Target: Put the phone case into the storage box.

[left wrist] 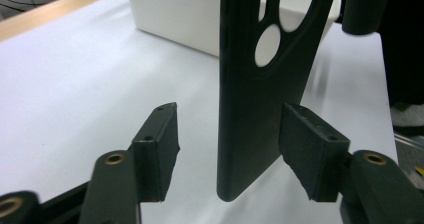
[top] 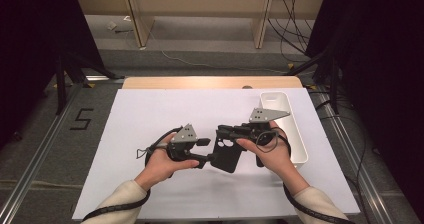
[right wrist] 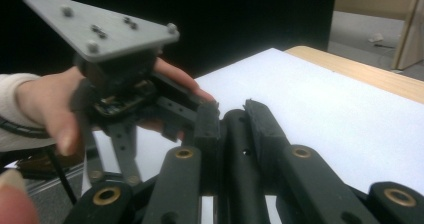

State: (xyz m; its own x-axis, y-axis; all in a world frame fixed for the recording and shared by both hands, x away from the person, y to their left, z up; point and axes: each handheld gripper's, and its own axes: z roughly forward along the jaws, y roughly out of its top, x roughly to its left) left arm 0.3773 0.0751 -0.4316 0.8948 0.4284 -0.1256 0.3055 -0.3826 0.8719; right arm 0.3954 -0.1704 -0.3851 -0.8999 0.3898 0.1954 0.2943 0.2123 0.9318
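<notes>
Phone case [top: 227, 153]: matt black, plain, round cut-outs showing white through them
Left gripper [top: 207, 159]: black body and black fingers [left wrist: 157, 149], brass-coloured rivets, grey three-cornered plate
Right gripper [top: 223, 132]: black, brass-coloured rivets, grey plate with silver screw heads
Tray [top: 296, 129]: plain white
Sheet [top: 150, 119] over the bench: plain white; bench edge [top: 165, 82] pale wood
Sleeves [top: 117, 199]: cream
Floor [top: 45, 154]: grey, black "5" [top: 81, 119] marked on it
</notes>
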